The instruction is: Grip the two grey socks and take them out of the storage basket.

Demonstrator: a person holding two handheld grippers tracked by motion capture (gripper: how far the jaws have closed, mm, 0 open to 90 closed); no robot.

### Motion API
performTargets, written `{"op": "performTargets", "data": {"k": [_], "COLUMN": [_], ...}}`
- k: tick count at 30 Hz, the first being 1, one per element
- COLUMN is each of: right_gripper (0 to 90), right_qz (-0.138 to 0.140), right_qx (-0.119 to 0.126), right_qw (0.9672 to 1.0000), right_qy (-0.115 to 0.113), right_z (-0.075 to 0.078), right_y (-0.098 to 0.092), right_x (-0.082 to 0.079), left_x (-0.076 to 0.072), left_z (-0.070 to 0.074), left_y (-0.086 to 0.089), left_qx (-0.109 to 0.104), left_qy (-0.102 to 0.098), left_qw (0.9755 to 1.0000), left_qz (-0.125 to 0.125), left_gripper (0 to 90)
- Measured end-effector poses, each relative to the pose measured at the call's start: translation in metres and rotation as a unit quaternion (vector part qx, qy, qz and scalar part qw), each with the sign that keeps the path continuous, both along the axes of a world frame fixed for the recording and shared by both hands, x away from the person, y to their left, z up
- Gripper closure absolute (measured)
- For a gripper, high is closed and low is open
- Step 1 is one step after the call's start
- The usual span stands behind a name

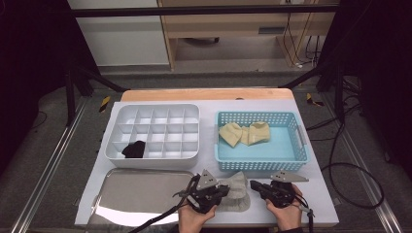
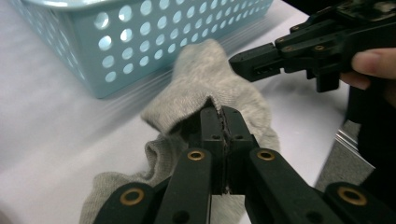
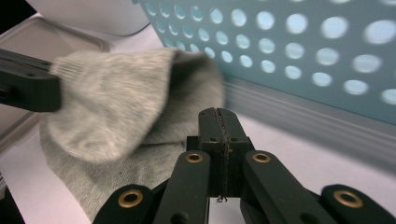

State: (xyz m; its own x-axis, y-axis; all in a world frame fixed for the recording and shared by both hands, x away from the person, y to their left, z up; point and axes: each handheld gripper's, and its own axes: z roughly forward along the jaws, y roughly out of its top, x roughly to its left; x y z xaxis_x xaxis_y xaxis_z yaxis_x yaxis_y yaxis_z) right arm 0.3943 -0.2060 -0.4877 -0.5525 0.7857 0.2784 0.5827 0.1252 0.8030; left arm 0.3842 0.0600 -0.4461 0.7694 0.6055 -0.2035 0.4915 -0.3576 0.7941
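The desk (image 1: 311,194) carries, ahead of both tools, a white divided organiser (image 1: 153,131) with one dark rolled sock (image 1: 134,149) in a near cell, and a blue perforated basket (image 1: 262,162) holding two cream socks (image 1: 244,133). A steel tray (image 1: 141,194) lies just to the outer side of the left tool.

The grey socks (image 1: 236,191) sit in a loose heap on the desk between the two tools, just short of the basket's near wall. They look light, soft and floppy: they will sag and fold wherever they are not supported, and the knit should give good friction, so slipping is unlikely.

The left tool (image 2: 223,122) has its jaws pressed together on a fold of grey sock near the cuff opening, the fabric draping over its tip. The right tool (image 3: 219,122) is also pressed together, but on nothing (its tips sit bare beside the heap). In my judgement a pinch through a doubled edge, cuff or toe, holds best; a single layer mid-body would only stretch and trail.
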Motion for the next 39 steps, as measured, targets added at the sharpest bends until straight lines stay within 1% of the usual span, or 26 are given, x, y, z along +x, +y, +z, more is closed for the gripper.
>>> {"op": "performTargets", "data": {"k": [2,4,5,7,8,9,10,12,14,15,17,18,20,22,23,24,25,26,27,29,31,34,36,38,39], "right_gripper": [90.0,89.5,86.5,80.2,76.2,72.7,70.6,66.6,63.3,62.0,60.5,60.2,59.7,60.6,63.5,71.1,76.0,82.8,86.1,87.0,87.1,86.9,86.6,86.1,85.7], "right_qz": [-0.005,-0.006,-0.006,-0.003,-0.001,0.005,0.012,0.025,0.036,0.039,0.037,0.037,0.038,0.043,0.045,0.051,0.058,0.06,0.061,0.057,0.048,0.033,0.032,0.033,0.036], "right_qx": [0.008,0.012,0.017,0.018,0.019,0.022,0.021,0.021,0.017,0.013,0.007,0.006,0.004,0.002,-0.001,-0.007,-0.01,-0.01,-0.012,-0.005,-0.004,0.0,-0.007,-0.02,-0.026], "right_qw": [0.9999,0.9998,0.9996,0.9994,0.9992,0.9992,0.999,0.9989,0.9985,0.9985,0.9987,0.9988,0.9989,0.999,0.9989,0.9986,0.9982,0.9981,0.998,0.9983,0.9985,0.9978,0.9968,0.9962,0.9962], "right_qy": [-0.004,-0.016,-0.02,-0.031,-0.034,-0.032,-0.037,-0.035,-0.037,-0.036,-0.035,-0.031,-0.026,-0.015,-0.013,-0.01,-0.007,-0.01,-0.009,-0.012,-0.028,-0.057,-0.073,-0.077,-0.075], "right_z": [0.002,0.005,0.007,0.01,0.011,0.013,0.014,0.016,0.017,0.017,0.015,0.014,0.011,0.006,0.004,0.003,0.002,0.001,0.002,0.004,0.01,0.022,0.026,0.025,0.023], "right_y": [-0.002,-0.002,-0.001,0.002,0.005,0.008,0.011,0.018,0.024,0.027,0.031,0.033,0.035,0.037,0.038,0.039,0.04,0.04,0.04,0.037,0.032,0.021,0.016,0.013,0.012], "right_x": [-0.001,-0.002,-0.003,-0.005,-0.005,-0.006,-0.007,-0.008,-0.008,-0.007,-0.004,-0.003,0.001,0.004,0.005,0.006,0.006,0.006,0.005,0.004,0.002,0.0,0.001,0.0,-0.001], "left_x": [-0.003,-0.006,-0.009,-0.013,-0.015,-0.017,-0.019,-0.022,-0.024,-0.024,-0.025,-0.025,-0.023,-0.02,-0.019,-0.018,-0.017,-0.016,-0.015,-0.012,-0.007,0.005,0.012,0.016,0.017], "left_z": [0.002,0.002,0.001,-0.001,-0.003,-0.005,-0.007,-0.012,-0.017,-0.018,-0.019,-0.02,-0.019,-0.019,-0.019,-0.019,-0.019,-0.019,-0.019,-0.016,-0.011,-0.003,-0.001,-0.005,-0.008], "left_y": [0.004,0.007,0.009,0.012,0.014,0.016,0.018,0.022,0.025,0.026,0.029,0.031,0.035,0.038,0.038,0.039,0.04,0.04,0.041,0.042,0.044,0.043,0.04,0.035,0.033], "left_qx": [0.0,0.004,0.005,0.01,0.016,0.022,0.028,0.041,0.046,0.054,0.061,0.065,0.064,0.068,0.069,0.07,0.071,0.07,0.071,0.067,0.06,0.061,0.071,0.078,0.083], "left_qy": [0.001,0.007,0.009,0.016,0.02,0.023,0.026,0.033,0.039,0.042,0.043,0.043,0.044,0.049,0.049,0.05,0.052,0.052,0.051,0.048,0.044,0.038,0.034,0.045,0.049], "left_qw": [1.0,0.9998,0.9997,0.9992,0.9989,0.9985,0.9981,0.9971,0.9966,0.996,0.9954,0.9952,0.9956,0.9952,0.9951,0.9951,0.9947,0.995,0.9951,0.9956,0.9966,0.9969,0.9964,0.9951,0.9945], "left_qz": [-0.008,-0.019,-0.023,-0.035,-0.04,-0.045,-0.049,-0.054,-0.056,-0.058,-0.06,-0.059,-0.053,-0.052,-0.051,-0.05,-0.052,-0.049,-0.048,-0.043,-0.035,-0.032,-0.033,-0.04,-0.041], "left_gripper": [88.9,88.9,88.8,88.8,88.8,88.7,88.7,88.7,88.7,88.7,88.7,88.7,88.7,88.7,88.6,88.6,88.6,88.7,88.6,88.6,88.6,88.6,88.6,88.5,88.2]}}
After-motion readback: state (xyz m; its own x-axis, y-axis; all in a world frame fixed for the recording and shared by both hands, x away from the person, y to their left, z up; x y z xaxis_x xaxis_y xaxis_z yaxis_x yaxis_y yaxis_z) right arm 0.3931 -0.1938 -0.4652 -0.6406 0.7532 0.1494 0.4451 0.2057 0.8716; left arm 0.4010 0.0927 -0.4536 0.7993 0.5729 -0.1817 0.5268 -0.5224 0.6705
